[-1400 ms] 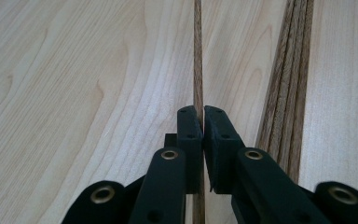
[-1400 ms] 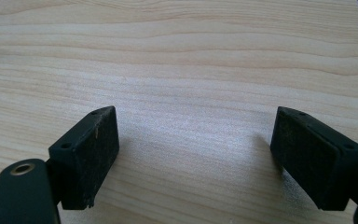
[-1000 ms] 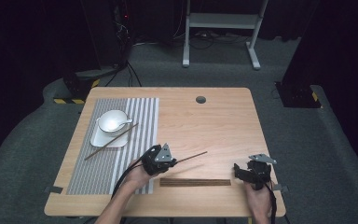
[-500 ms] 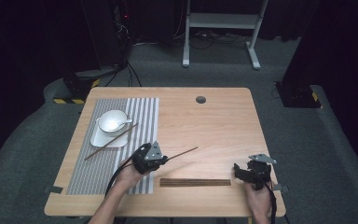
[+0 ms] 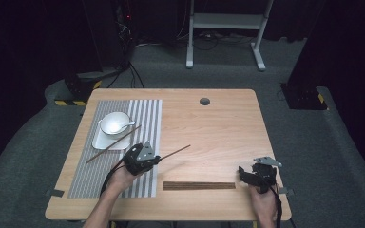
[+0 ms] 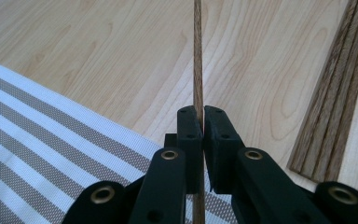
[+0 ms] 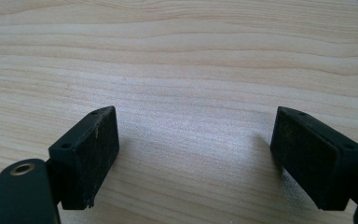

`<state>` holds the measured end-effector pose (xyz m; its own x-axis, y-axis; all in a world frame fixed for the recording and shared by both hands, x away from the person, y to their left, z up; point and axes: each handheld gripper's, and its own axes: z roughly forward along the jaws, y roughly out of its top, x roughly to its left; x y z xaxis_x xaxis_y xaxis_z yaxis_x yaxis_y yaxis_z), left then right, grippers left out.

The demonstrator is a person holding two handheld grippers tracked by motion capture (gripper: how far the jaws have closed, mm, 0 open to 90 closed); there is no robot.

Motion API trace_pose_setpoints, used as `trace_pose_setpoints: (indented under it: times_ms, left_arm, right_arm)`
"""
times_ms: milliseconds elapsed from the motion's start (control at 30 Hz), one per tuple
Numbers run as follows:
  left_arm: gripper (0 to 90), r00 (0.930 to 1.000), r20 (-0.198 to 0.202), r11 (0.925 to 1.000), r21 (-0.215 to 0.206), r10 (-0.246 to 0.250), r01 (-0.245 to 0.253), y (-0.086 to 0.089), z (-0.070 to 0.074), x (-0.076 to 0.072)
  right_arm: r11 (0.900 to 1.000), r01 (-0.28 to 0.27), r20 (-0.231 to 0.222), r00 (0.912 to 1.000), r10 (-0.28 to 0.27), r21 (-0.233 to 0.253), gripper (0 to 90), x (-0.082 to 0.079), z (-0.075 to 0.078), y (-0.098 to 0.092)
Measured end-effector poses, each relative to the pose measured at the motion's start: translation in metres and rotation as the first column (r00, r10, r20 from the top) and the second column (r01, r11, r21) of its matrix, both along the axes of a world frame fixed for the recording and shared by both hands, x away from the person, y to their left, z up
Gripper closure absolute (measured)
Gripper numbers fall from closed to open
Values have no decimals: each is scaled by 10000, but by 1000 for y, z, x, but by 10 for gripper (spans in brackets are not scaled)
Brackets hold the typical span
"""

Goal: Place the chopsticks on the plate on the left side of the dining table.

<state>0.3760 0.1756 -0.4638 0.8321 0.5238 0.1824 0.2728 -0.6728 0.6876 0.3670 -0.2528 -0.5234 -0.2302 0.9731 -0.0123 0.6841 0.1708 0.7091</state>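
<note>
1. Left gripper (image 5: 142,159) clamps one chopstick (image 6: 197,56), carried above the table (image 5: 218,128), its tip ahead of the jaws.
2. Its mate (image 5: 114,143) lies across the plate (image 5: 100,141) beyond; placement remains.
3. Right gripper (image 7: 193,154) rests, jaws apart.

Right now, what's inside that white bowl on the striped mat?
A white spoon sits in the white bowl, handle over the rim. Whether there is food beneath it cannot be told.
</note>
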Motion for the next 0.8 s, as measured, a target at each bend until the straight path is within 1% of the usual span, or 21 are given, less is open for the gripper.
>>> trace_pose_setpoints:
  times_ms: [433, 633, 800]
  left_arm:
    - [851, 9986, 83, 9986, 98, 520, -521, 21, 2, 0]
    - [851, 9965, 155, 9963, 232, 823, -827, 32, 3, 0]
    - [851, 9945, 133, 9941, 314, 1034, -1038, 40, 2, 0]
  right_arm:
    - [10000, 1, -3, 10000, -1, 2, 148, 0, 0, 0]
    - [10000, -1, 1, 10000, 1, 0, 148, 0, 0, 0]
    - [10000, -12, 13, 10000, 12, -8, 148, 0, 0, 0]
